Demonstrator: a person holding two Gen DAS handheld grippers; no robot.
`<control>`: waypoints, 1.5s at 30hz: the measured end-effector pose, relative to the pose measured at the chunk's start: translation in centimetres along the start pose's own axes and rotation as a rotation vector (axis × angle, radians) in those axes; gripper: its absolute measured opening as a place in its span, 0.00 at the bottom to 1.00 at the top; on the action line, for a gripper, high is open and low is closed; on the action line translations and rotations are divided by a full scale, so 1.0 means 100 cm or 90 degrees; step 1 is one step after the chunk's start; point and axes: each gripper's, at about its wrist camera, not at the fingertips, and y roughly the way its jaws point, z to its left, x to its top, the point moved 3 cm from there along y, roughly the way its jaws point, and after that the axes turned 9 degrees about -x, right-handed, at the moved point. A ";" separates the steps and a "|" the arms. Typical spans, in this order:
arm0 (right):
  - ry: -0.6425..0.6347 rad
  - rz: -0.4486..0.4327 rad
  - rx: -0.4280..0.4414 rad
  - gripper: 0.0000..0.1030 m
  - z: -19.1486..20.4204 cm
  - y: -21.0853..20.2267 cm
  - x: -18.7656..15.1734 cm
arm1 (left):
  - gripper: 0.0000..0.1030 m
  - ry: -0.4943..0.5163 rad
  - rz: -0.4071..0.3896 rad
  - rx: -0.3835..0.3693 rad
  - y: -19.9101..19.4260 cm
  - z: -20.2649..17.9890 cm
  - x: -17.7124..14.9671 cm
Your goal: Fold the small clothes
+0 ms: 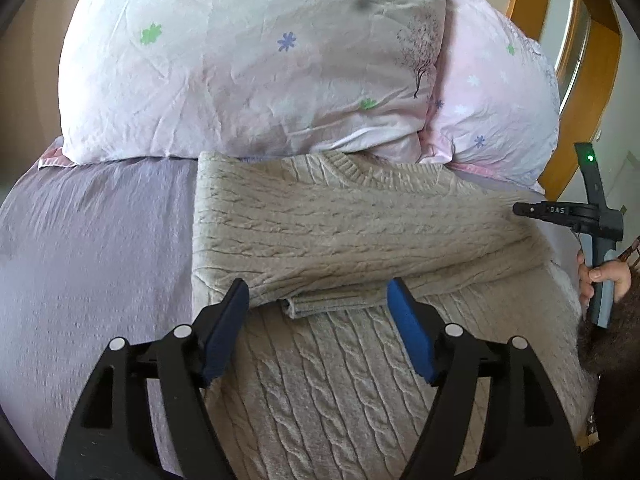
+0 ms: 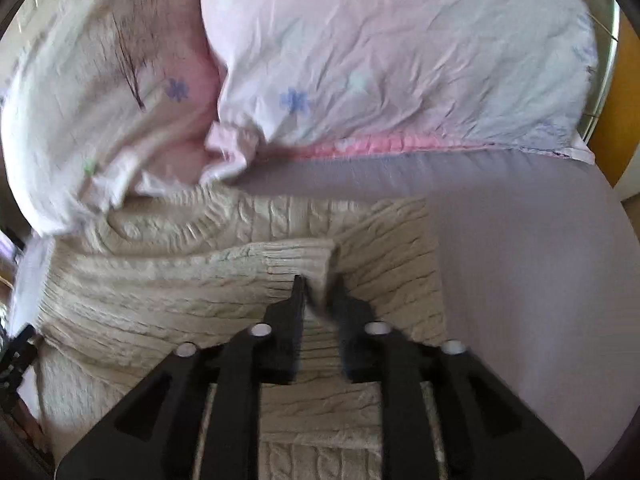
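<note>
Hovering low over the cable-knit body of the beige sweater [image 1: 320,380], the left gripper [image 1: 318,300] had its jaws spread wide, its blue pads [image 1: 412,336] on either side of a folded sleeve's cuff [image 1: 316,306] without closing on it. That sleeve lay across the garment's chest. The sweater rested flat on the lavender bed sheet [image 1: 92,260], its ribbed neckline [image 1: 360,168] pointing toward the pillows.

In the right wrist view, the right gripper [image 2: 318,288] had its jaws drawn narrow, pinching the ribbed cuff [image 2: 308,262] of a sleeve on top of the sweater [image 2: 160,292]. Motion blur softened that view. Bare sheet [image 2: 540,260] stretched to the right of the garment.

At the far right of the left wrist view, the person's right hand [image 1: 604,276] wrapped around the handle of the other gripper.

Beyond the neckline sat two floral pillows [image 1: 248,60], pale pink and white, touching the sweater's top edge. A wooden frame [image 1: 600,56] stood behind them.
</note>
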 end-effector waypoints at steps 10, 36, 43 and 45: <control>-0.112 0.038 0.036 0.59 0.032 0.017 -0.015 | 0.71 -0.025 -0.018 -0.023 -0.006 -0.003 0.002; 0.015 0.058 0.315 0.37 -0.084 -0.140 -0.226 | 0.47 -0.161 0.073 -0.165 -0.136 -0.030 -0.176; 0.028 0.058 0.402 0.11 -0.078 -0.139 -0.240 | 0.11 -0.201 0.098 -0.164 -0.131 -0.037 -0.187; 0.025 0.042 0.418 0.10 -0.076 -0.142 -0.237 | 0.10 -0.200 0.097 -0.166 -0.128 -0.038 -0.183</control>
